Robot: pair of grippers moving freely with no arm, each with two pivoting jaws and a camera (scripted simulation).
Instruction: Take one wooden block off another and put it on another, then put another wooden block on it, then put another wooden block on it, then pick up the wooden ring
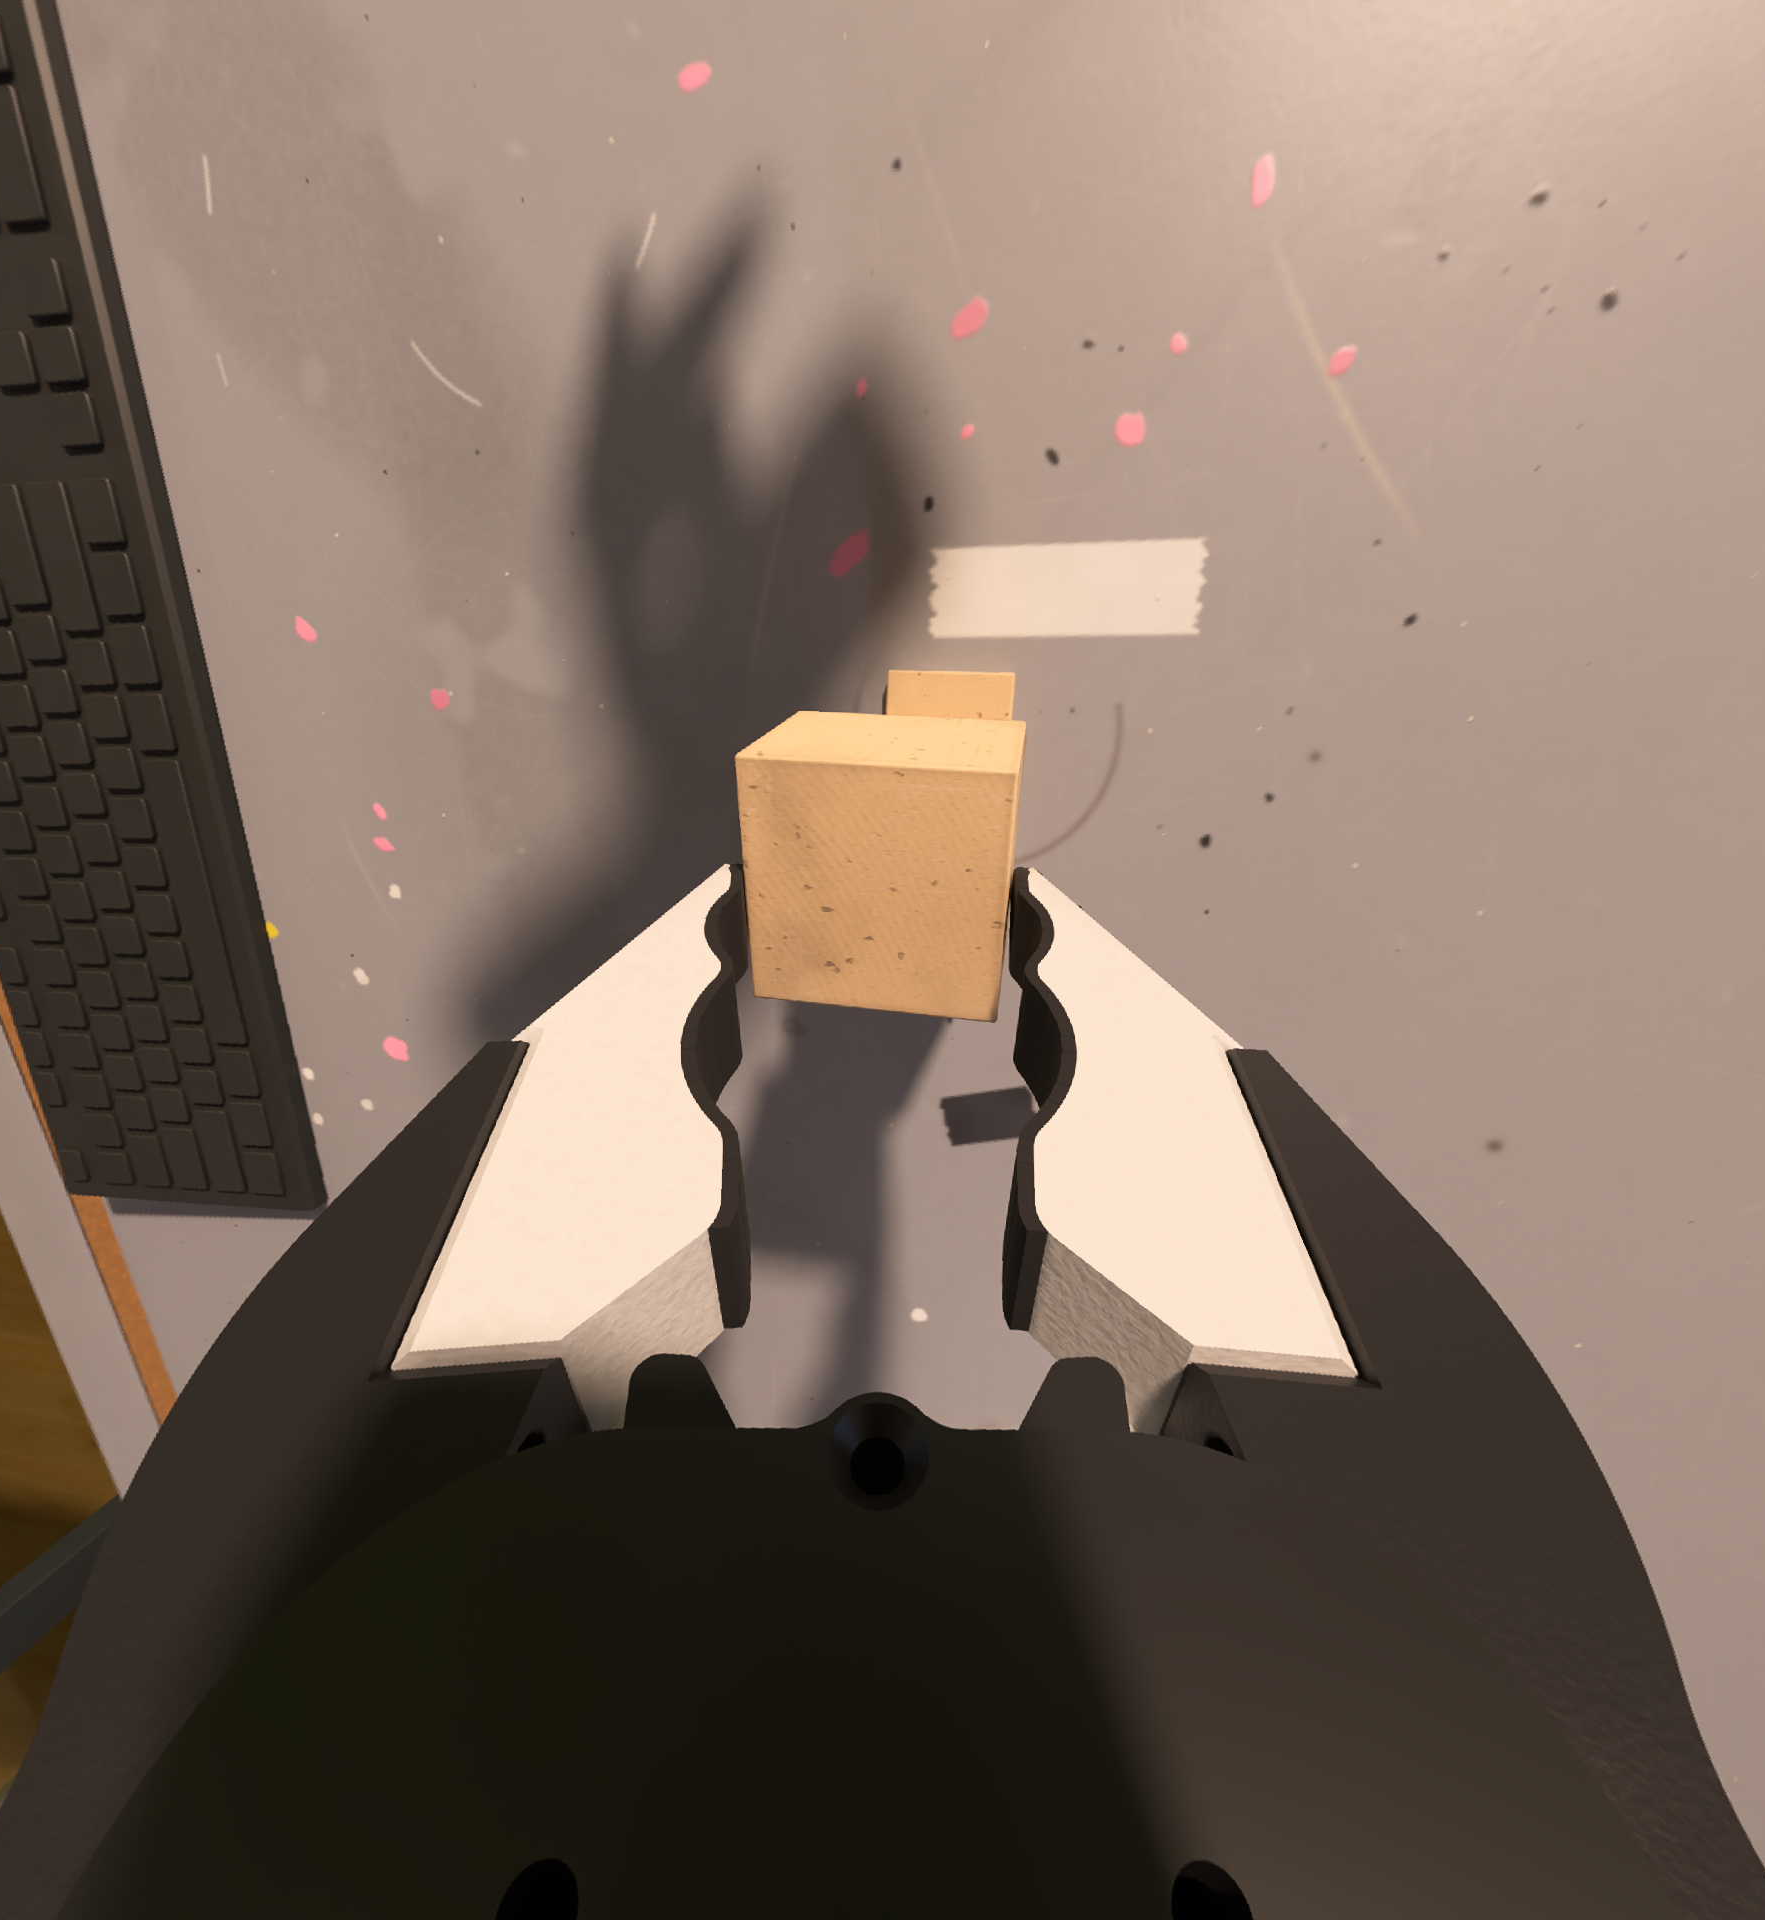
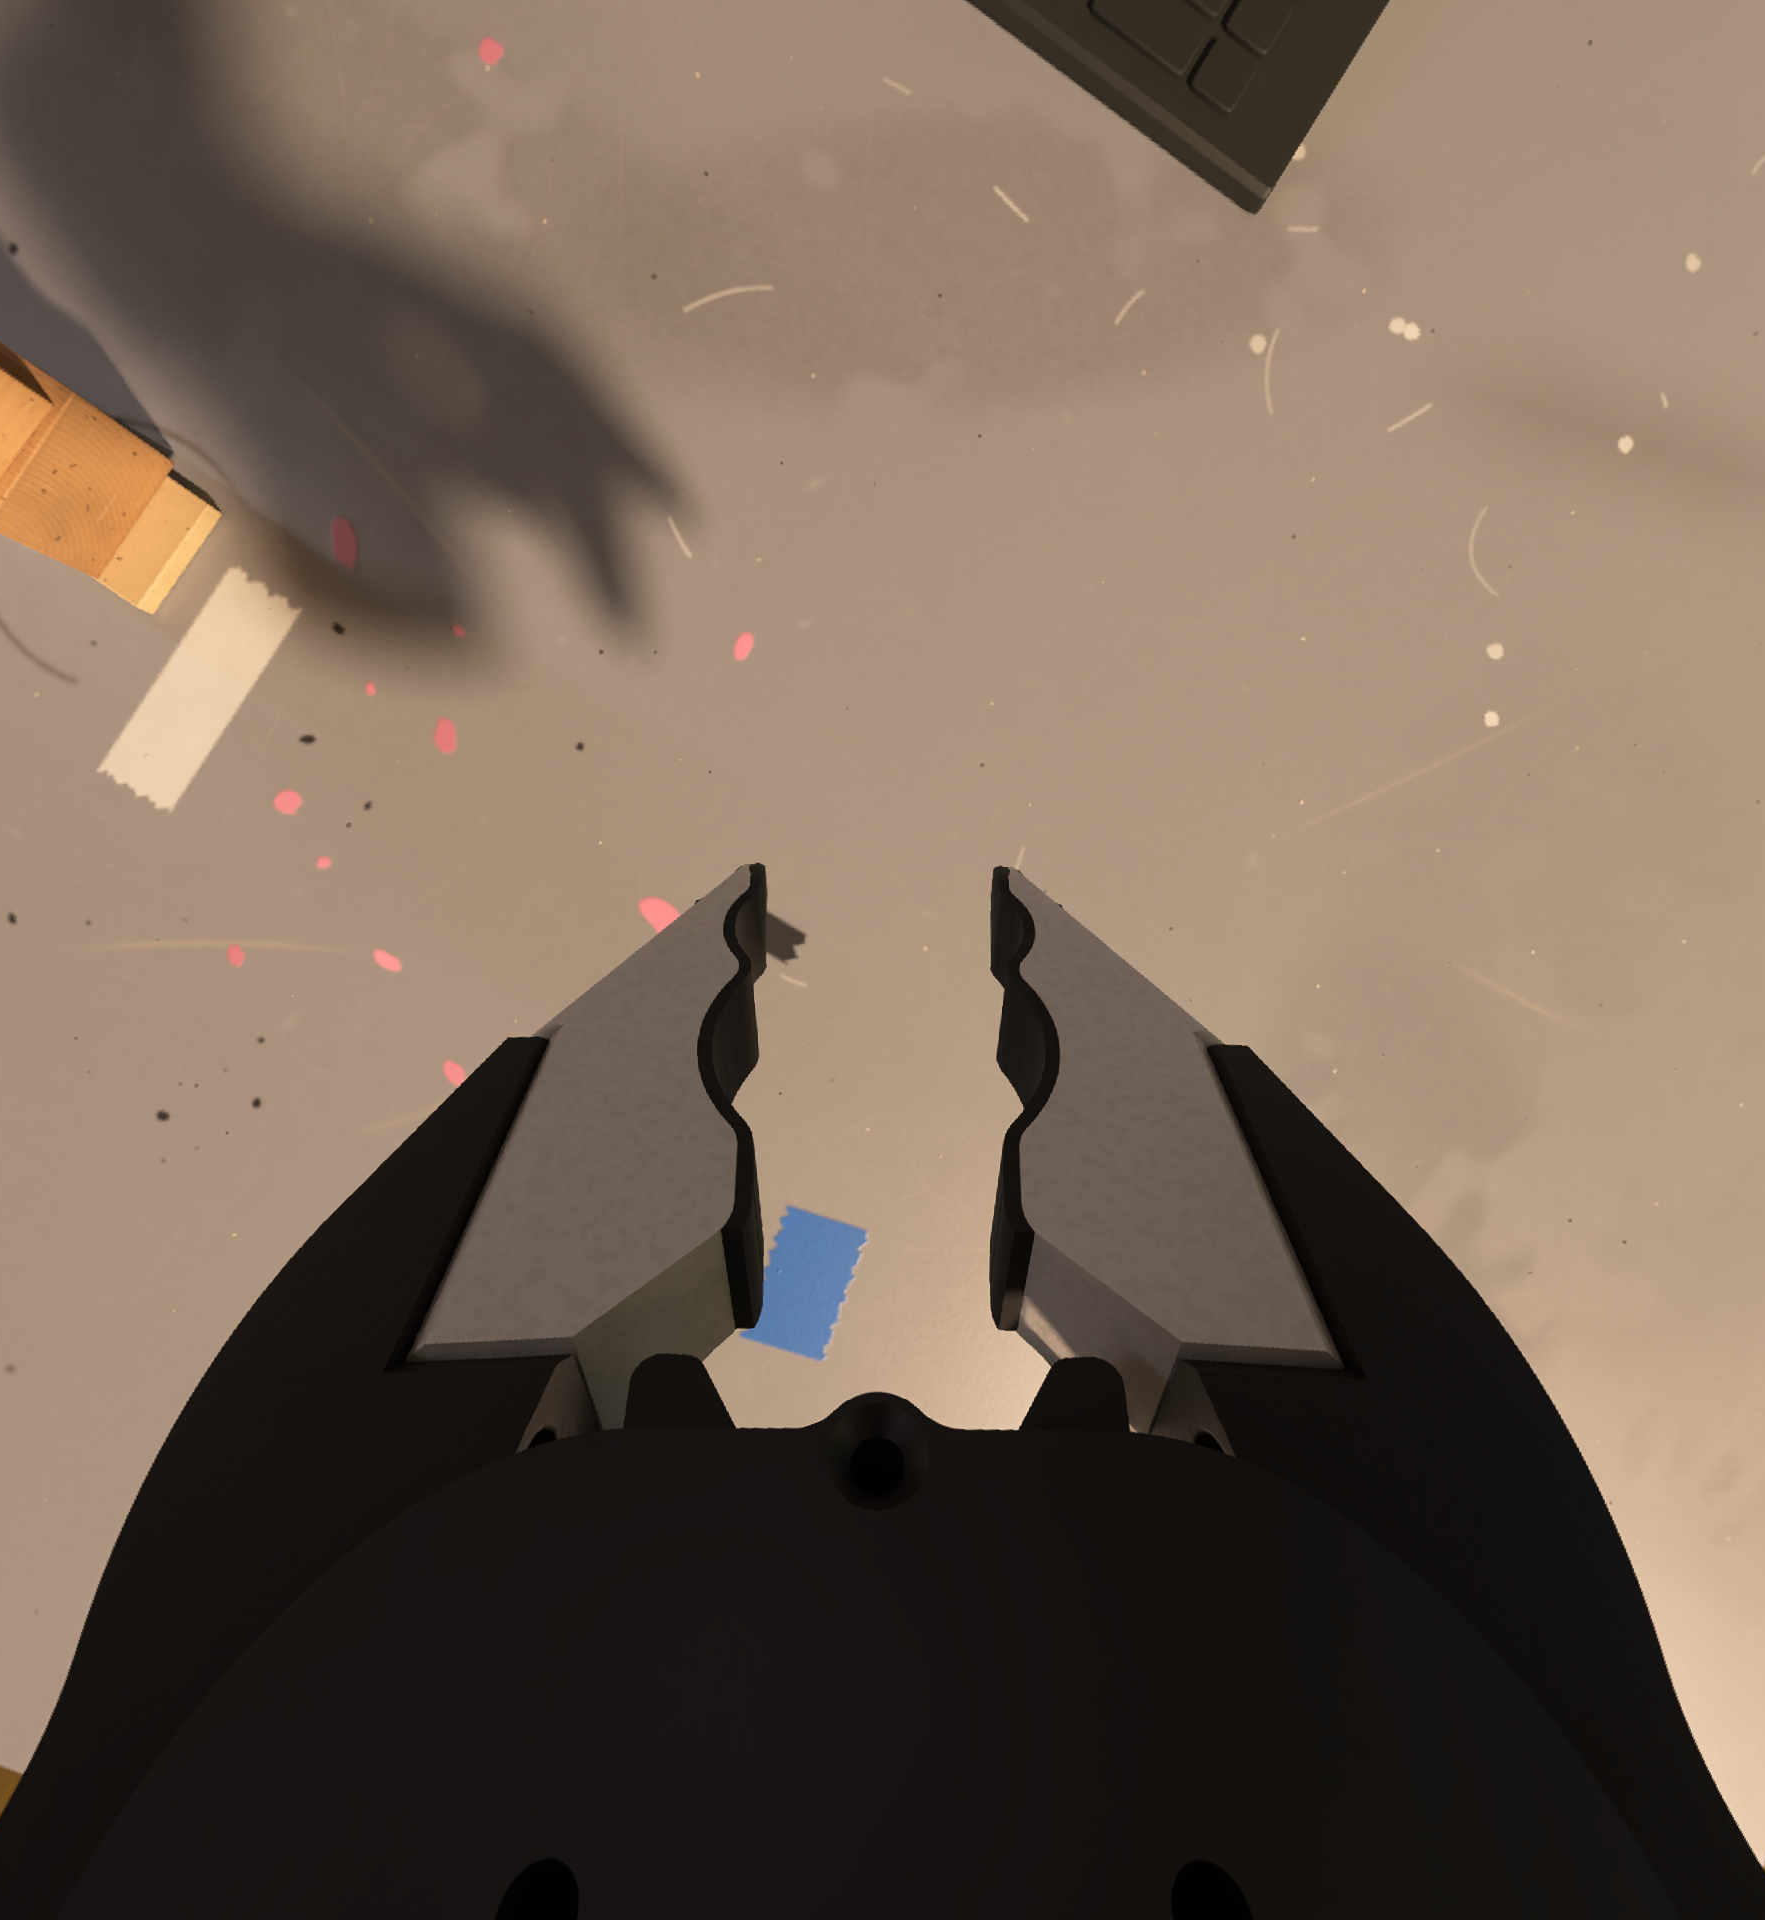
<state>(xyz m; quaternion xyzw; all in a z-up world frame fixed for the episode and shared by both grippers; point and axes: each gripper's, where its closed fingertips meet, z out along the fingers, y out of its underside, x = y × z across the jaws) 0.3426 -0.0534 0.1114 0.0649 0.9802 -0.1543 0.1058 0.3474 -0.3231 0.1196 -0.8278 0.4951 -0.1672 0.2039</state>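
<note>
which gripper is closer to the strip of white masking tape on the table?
Left. The left gripper holds a pale wooden cube just short of the white masking tape strip. From the right gripper, open and empty, the tape lies far off to its left.

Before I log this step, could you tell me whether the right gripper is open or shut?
Open: the right gripper shows bare table between its fingers.

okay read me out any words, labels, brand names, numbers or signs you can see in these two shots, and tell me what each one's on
There are none to read.
Keyboard: the key tops show no legible characters.
White tape strip: blank.
Blue tape piece: blank.
Wooden block in the left gripper: only grain and specks.
</note>
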